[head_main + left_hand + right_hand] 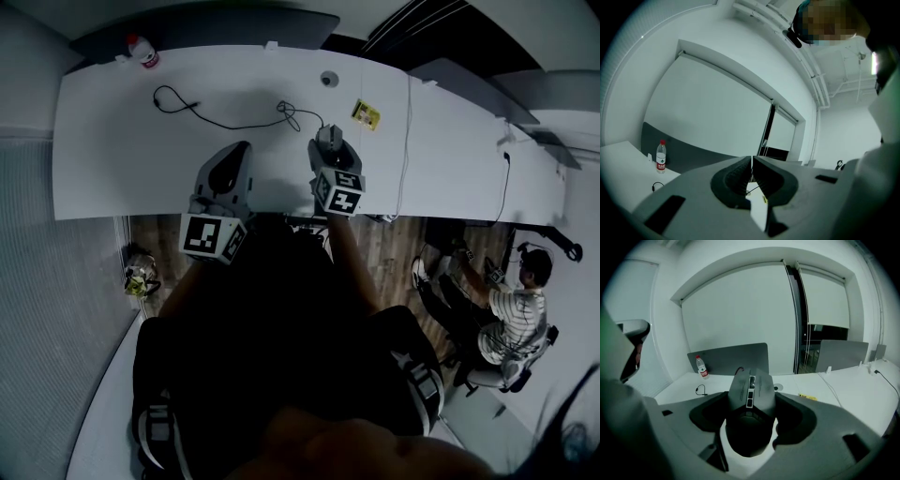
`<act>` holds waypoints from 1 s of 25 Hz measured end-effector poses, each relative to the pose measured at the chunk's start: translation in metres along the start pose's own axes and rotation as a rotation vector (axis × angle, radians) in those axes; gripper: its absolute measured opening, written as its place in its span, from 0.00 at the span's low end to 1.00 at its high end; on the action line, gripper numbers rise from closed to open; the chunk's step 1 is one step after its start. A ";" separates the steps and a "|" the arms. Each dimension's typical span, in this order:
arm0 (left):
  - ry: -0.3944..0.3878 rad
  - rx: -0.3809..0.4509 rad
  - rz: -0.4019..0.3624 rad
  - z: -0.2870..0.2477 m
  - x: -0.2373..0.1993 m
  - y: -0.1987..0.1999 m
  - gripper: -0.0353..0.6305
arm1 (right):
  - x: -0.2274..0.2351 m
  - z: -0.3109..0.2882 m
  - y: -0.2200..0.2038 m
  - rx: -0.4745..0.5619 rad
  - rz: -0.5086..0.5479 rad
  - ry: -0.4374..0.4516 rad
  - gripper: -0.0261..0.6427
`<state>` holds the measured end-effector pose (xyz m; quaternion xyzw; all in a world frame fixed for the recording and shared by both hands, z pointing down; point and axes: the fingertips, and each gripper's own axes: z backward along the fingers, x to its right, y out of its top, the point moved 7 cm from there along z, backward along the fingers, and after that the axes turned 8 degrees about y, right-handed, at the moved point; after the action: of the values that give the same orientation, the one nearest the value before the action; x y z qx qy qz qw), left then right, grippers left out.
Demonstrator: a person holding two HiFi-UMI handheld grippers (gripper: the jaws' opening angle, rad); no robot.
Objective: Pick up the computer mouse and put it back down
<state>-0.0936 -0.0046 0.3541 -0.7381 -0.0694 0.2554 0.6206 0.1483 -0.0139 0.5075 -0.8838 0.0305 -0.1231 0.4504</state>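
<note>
A grey wired computer mouse (751,401) sits between the jaws of my right gripper (751,420), which is shut on it and holds it above the white desk (141,169). From the head camera the mouse (328,139) shows at the tip of the right gripper (329,155), with its black cable (234,122) trailing left across the desk. My left gripper (225,178) hangs over the desk's near edge, tilted upward. In its own view the left gripper (752,171) has its jaws pressed together with nothing between them.
A water bottle (143,52) with a red cap stands at the desk's far left corner. A yellow card (366,114) and a round cable port (328,79) lie behind the mouse. A white cord (407,141) crosses the desk on the right. A seated person (506,314) is at lower right.
</note>
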 end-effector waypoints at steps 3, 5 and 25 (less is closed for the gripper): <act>0.003 0.002 -0.001 0.001 0.001 0.002 0.07 | -0.003 0.010 0.012 0.039 0.010 0.007 0.47; 0.003 0.005 -0.003 0.001 0.000 0.003 0.07 | -0.006 0.017 0.019 0.063 0.013 0.011 0.47; -0.026 0.082 -0.015 0.007 0.011 0.010 0.07 | -0.050 0.104 0.077 0.355 0.043 0.073 0.47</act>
<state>-0.0900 0.0036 0.3406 -0.7083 -0.0724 0.2629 0.6512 0.1295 0.0307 0.3780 -0.7845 0.0435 -0.1486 0.6005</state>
